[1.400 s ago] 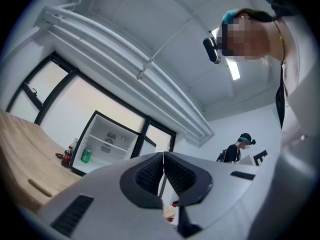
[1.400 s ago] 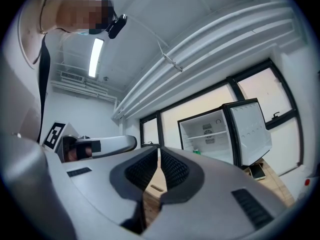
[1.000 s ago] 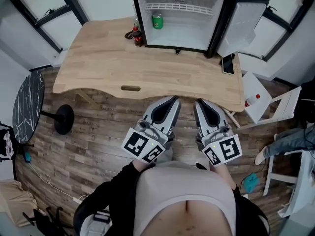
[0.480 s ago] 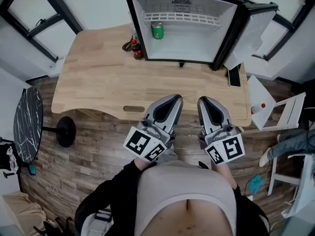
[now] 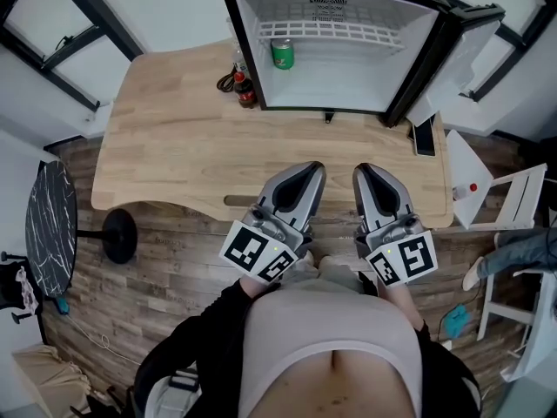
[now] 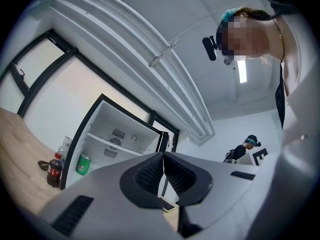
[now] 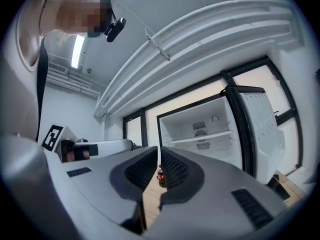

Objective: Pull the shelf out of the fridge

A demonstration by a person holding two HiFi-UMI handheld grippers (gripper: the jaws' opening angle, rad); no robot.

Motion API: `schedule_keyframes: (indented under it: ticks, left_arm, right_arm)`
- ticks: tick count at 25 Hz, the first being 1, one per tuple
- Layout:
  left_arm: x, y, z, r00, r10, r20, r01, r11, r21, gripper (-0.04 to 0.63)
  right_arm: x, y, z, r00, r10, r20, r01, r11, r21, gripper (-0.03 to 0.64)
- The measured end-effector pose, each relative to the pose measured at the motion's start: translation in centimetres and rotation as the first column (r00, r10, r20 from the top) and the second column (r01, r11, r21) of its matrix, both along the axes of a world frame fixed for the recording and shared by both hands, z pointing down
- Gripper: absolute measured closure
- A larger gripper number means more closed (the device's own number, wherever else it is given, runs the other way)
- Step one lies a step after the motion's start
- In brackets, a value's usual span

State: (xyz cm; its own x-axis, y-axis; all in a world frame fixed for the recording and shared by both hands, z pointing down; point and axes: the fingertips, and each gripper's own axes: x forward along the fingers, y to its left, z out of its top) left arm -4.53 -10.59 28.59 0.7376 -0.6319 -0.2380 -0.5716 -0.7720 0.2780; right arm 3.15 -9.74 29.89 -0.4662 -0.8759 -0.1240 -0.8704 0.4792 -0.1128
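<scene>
Both claws have come forward since a second ago: my left claw (image 5: 306, 172) and right claw (image 5: 369, 172), each shut on nothing, now reach over the worktop's (image 5: 174, 138) near edge. Well ahead of them the fridge (image 5: 409, 68) stands open, the shelf (image 5: 348, 31) seated high inside, a green can (image 5: 281, 53) below it. This is only the approach, I judge; the jaws must open first.

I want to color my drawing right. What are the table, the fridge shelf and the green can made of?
Table: looks like pale wood, matte, with plank lines and grain.
Shelf: seems to be a white wire rack, since thin parallel bars show; metal or plastic, hard to tell.
Green can: probably shiny metal with a silvery top, but too small to be sure.
</scene>
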Motion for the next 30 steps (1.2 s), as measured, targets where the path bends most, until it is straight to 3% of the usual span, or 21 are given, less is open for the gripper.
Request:
schedule_keyframes:
  ticks: [5,19,30]
  left_arm:
    - [-0.4,-0.6,-0.4,1.000,-0.002,0.004,0.001,1.000,0.005,0.586]
    - [1.0,-3.2,0.6,1.000,0.012,0.015,-0.012,1.000,-0.014,0.586]
    - [2.6,-11.0,-0.2,0.998,-0.061,0.014,0.060,0.998,0.008,0.586]
  right_arm:
    - [-0.9,-0.7,-0.6,1.000,-0.023,-0.003,0.023,1.000,0.012,0.578]
    - [1.8,-2.4,1.1,0.999,0.035,0.031,-0.034,0.999,-0.019,0.578]
    - [3.9,-10.9,0.6,0.999,-0.025,0.031,0.025,1.000,-0.004,0.578]
